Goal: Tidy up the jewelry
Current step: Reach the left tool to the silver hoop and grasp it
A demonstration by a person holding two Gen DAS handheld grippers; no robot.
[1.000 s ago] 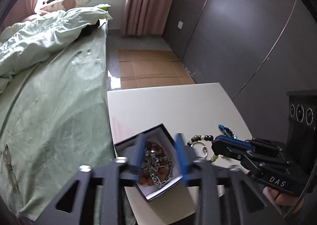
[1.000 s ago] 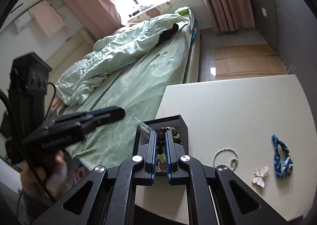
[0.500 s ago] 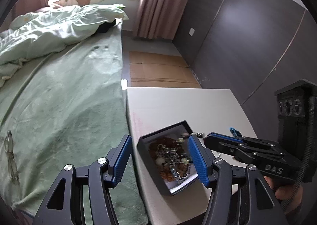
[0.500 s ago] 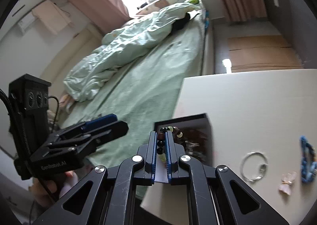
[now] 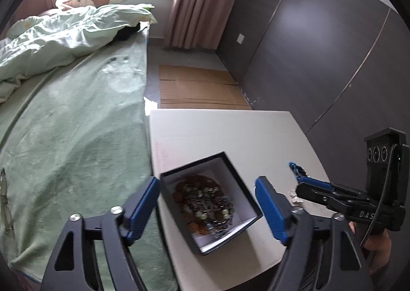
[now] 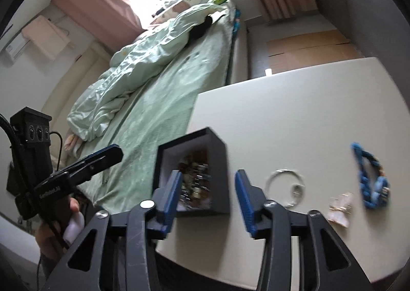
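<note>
One black box (image 6: 217, 163), one silver ring (image 6: 284, 186), one blue bracelet (image 6: 371, 180), one butterfly brooch (image 6: 339, 210), two tools.

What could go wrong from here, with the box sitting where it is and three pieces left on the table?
1. The black box sits at the table's edge beside the bed; a nudge from either gripper might tip it off.
2. The right gripper, jaws opening with nothing pinched between them, hangs over the box's near wall and could knock it.
3. The silver ring, butterfly clip and blue bracelet lie flat, so pinching may skid them.
</note>
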